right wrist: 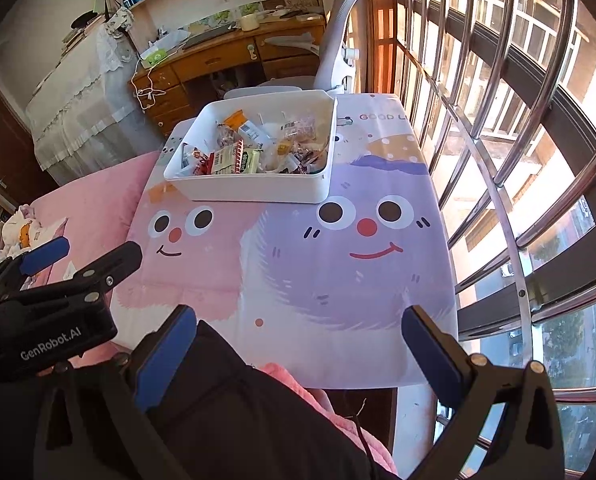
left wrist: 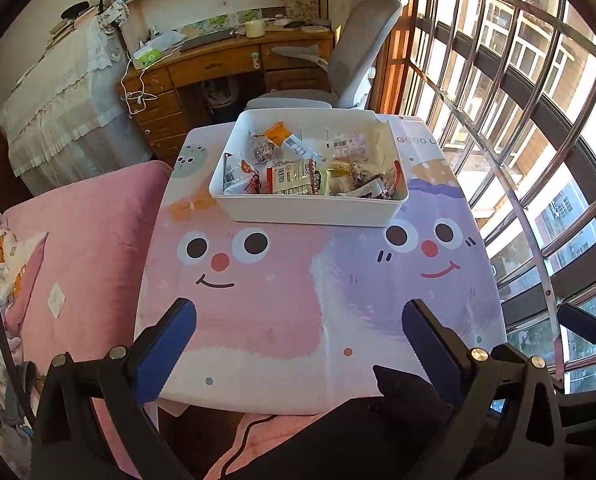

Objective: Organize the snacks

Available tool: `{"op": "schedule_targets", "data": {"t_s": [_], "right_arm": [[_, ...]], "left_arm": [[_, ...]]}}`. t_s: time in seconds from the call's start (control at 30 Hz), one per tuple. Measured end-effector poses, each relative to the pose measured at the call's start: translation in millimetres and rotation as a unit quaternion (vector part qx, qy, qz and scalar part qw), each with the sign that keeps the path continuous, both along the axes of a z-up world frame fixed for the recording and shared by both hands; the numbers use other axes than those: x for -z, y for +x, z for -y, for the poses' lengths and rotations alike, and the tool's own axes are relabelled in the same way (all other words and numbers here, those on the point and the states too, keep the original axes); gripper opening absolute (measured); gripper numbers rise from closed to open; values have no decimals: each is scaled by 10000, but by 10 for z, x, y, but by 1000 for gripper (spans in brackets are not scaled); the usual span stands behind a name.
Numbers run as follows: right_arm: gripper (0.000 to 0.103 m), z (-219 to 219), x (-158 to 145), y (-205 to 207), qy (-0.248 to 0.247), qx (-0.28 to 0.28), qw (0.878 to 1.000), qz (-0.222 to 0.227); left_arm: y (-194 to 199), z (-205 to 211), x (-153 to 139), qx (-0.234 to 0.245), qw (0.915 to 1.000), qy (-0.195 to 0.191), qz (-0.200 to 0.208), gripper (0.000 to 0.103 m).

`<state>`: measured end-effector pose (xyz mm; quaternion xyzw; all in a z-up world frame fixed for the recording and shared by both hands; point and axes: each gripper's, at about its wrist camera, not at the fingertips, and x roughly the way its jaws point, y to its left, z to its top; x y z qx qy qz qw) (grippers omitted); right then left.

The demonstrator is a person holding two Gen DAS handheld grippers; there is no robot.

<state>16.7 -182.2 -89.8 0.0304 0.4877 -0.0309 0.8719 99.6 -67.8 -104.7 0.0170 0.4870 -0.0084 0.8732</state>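
Observation:
A white plastic bin [left wrist: 310,210] stands at the far end of a small table covered with a pink and purple cartoon-face cloth [left wrist: 281,312]. Several wrapped snack packets [left wrist: 293,174] lie piled inside the bin. The bin [right wrist: 257,190] and its snacks [right wrist: 233,160] also show in the right wrist view. My left gripper [left wrist: 298,344] is open and empty, held over the table's near edge. My right gripper [right wrist: 298,344] is open and empty, also at the near edge, to the right of the left gripper [right wrist: 77,256].
A pink bed [left wrist: 81,248] lies along the table's left side. A barred window [left wrist: 518,140] runs along the right. Behind the table stand a grey office chair [left wrist: 358,48] and a wooden desk [left wrist: 217,64] with shelves above.

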Motion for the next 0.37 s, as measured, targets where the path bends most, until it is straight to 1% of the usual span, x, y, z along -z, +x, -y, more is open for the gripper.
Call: {"op": "schedule_targets", "data": {"t_s": [0.37], "right_arm": [[103,-18,41,60,-3,-10,10000,-59]], "left_arm": [[49,-25,55,3,10000,1,-24,102]]}}
